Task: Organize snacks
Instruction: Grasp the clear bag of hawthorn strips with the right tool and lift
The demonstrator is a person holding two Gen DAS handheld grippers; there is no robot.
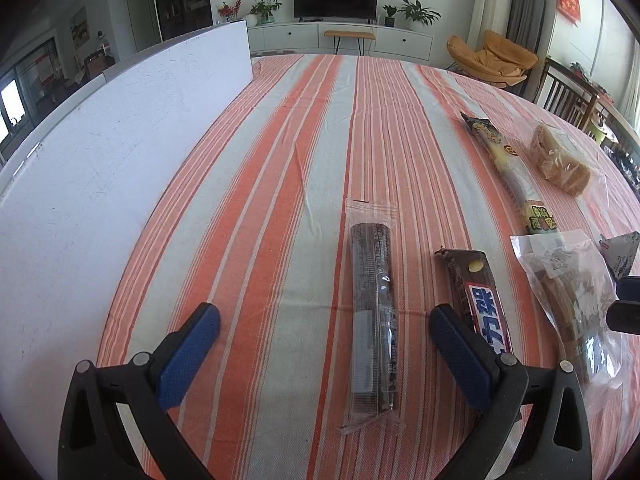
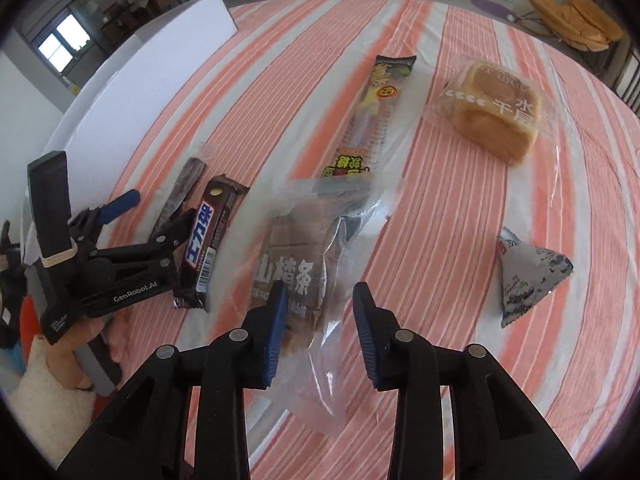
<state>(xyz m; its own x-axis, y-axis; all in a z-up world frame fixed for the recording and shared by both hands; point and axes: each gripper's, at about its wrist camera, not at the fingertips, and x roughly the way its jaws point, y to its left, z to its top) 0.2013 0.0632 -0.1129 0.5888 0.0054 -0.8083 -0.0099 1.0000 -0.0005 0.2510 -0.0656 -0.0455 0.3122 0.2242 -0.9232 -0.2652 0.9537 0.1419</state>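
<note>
My left gripper [image 1: 324,320] hangs open over a dark bar in a clear wrapper [image 1: 374,320], which lies on the cloth between its blue pads without touching them. A brown chocolate bar [image 1: 476,300] lies just right of it. In the right wrist view my right gripper [image 2: 322,320] is open over the near end of a clear bag of brown strips [image 2: 304,248]. The bag's edge lies between the pads; the right pad stands clear of it. The left gripper [image 2: 160,206], the chocolate bar [image 2: 208,240] and the dark bar [image 2: 184,184] show at left.
A long yellow-and-dark packet [image 2: 372,116], a wrapped bread loaf [image 2: 496,112] and a triangular blue-white packet [image 2: 528,276] lie farther out on the orange-striped tablecloth [image 1: 280,160]. A white board [image 1: 100,160] borders the table's left side. A hand in a fleecy sleeve [image 2: 52,380] holds the left gripper.
</note>
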